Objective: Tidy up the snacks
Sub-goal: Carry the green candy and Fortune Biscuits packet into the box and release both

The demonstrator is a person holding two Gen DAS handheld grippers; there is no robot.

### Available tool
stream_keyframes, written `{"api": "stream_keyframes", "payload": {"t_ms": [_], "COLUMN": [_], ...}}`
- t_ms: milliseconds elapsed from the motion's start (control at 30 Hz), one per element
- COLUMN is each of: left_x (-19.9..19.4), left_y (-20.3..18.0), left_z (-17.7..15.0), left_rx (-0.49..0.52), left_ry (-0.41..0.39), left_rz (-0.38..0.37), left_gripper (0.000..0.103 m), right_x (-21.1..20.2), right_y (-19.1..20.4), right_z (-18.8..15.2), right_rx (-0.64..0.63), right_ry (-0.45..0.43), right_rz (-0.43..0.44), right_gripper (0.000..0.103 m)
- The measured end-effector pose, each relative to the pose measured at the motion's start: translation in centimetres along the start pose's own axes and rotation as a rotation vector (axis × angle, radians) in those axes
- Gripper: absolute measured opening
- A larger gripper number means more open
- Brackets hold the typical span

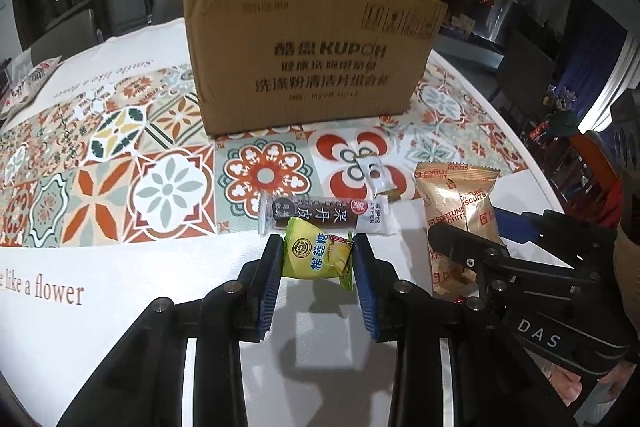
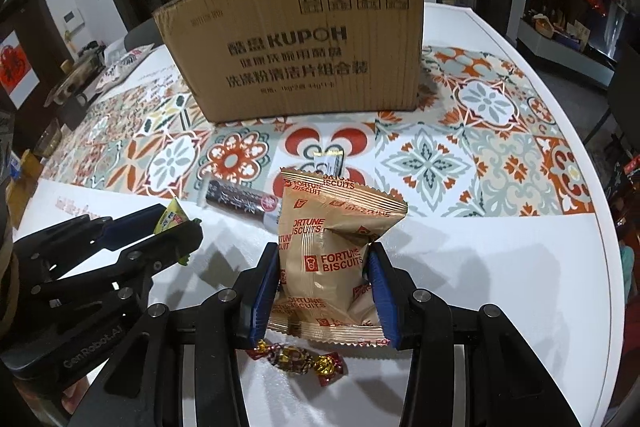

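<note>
My left gripper (image 1: 316, 251) is shut on a small green and yellow snack packet (image 1: 318, 253), lifted a little off the white table. My right gripper (image 2: 324, 263) is shut on a gold Fortune Biscuits bag (image 2: 328, 251), also raised; in the left wrist view the same bag (image 1: 460, 211) shows at right behind the right gripper's fingers (image 1: 464, 247). A dark brown snack bar (image 1: 324, 217) lies on the table beyond the packet. A small clear-wrapped snack (image 1: 378, 177) lies past it. A red and gold wrapped candy (image 2: 298, 361) rests under the biscuit bag.
An open brown cardboard box (image 1: 308, 47) stands on the patterned tile mat (image 1: 120, 163) at the back centre. The white table's (image 2: 520, 287) curved edge runs along the right. A patterned pouch (image 1: 28, 83) lies far left. Chairs and dark furniture surround the table.
</note>
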State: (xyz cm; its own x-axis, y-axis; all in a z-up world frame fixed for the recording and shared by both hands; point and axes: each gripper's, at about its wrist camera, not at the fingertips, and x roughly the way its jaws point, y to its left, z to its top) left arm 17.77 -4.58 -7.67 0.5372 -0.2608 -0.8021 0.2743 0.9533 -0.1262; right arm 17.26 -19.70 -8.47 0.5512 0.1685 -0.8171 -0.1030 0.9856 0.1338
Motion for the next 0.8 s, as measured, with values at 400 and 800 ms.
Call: {"api": "stream_keyframes", "payload": {"t_ms": [400,800], "left_x": [-4.4,-7.5], "left_y": [-0.3,-0.3], "left_z": [1.5,4.7], "left_rx": [0.005,0.006], "left_ry": [-0.083,-0.168], "left_rz": [0.003,0.0], "left_gripper": [0.034,0.035], "right_x": [-3.6,-7.2], "right_y": [0.5,1.1], "right_z": [1.0,4.2], "right_rx": [-0.01,-0.036], "right_ry": [-0.095,-0.204], "right_rz": [0.02,0.016], "right_gripper": [0.045,0.045]}}
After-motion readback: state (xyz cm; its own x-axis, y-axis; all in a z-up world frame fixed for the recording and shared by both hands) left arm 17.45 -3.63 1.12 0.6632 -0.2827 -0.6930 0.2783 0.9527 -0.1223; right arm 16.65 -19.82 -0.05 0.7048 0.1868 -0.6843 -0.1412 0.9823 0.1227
